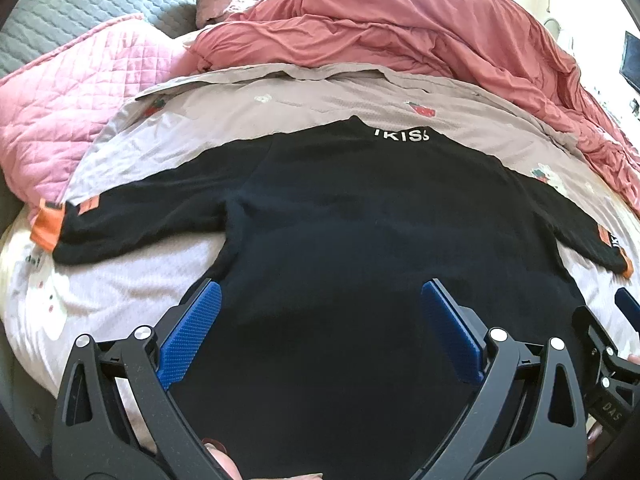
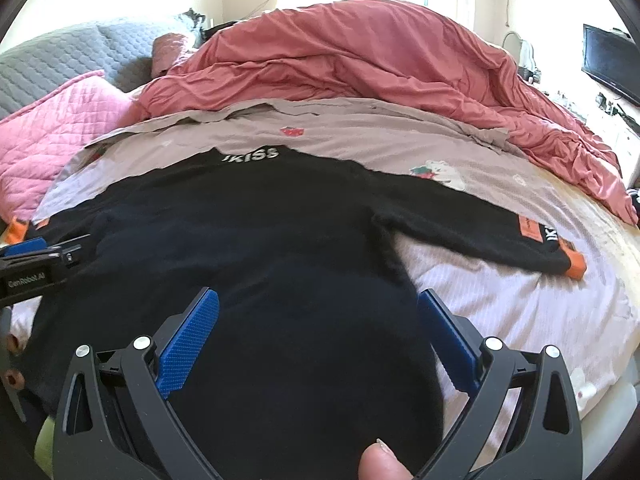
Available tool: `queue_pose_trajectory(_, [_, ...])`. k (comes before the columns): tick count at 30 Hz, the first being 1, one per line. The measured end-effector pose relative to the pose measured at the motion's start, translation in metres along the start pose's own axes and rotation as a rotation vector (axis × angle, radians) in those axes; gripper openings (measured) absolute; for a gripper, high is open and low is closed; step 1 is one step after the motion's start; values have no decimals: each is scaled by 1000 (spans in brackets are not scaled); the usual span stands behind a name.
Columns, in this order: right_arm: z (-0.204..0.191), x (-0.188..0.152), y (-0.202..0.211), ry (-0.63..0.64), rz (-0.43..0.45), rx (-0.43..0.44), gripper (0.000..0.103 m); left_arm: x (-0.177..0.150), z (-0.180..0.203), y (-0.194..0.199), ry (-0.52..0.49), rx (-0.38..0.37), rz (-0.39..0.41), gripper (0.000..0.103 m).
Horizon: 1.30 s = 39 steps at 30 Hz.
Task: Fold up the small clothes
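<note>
Both grippers, left (image 1: 320, 328) and right (image 2: 320, 332), hang with jaws spread wide, gripping nothing. Black sweater (image 1: 340, 220) lies flat beneath and ahead of them on the bed (image 2: 520, 300), sleeves outstretched. Pink duvet (image 1: 400, 32) heaped beyond.

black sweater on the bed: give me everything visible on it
The black sweater lies flat and unfolded on the printed bedsheet, collar away from the cameras, both sleeves spread sideways. It looks like a soft knit. White lettering reading "KISS" crosses the collar, and the cuffs are orange with lettering nearby. Its near hem runs out of view below. The left tool and right tool are open over its lower body; whether they touch it is unclear.
</note>
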State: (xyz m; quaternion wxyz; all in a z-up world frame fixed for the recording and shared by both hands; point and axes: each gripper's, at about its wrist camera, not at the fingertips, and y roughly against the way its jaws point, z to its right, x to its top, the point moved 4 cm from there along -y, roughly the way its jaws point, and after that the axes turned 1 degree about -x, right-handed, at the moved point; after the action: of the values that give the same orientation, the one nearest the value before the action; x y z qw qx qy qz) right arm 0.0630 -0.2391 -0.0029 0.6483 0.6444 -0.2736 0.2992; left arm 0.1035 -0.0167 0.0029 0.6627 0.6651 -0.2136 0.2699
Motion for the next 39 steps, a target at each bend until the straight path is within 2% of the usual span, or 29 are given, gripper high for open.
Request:
queue_pose_trajectory(8, [38, 22, -31, -53, 4, -31, 99, 24, 14, -30, 6, 0, -33, 94])
queue_pose_trajectory(14, [89, 38, -55, -123, 11, -133, 99, 36, 28, -52, -14, -1, -53, 94])
queue_pose_trajectory(22, [180, 46, -69, -246, 13, -283, 99, 50, 47, -85, -29, -15, -97, 94])
queue_pose_trajectory(28, [253, 39, -67, -358, 4, -389, 99, 63, 61, -103, -49, -24, -112, 94])
queue_pose_trajectory(32, [299, 26, -69, -421, -42, -448, 99, 70, 70, -115, -61, -32, -120, 94])
queue_pose_trajectory(39, [349, 5, -84, -492, -127, -451, 98, 75, 84, -138, -68, -40, -133, 94])
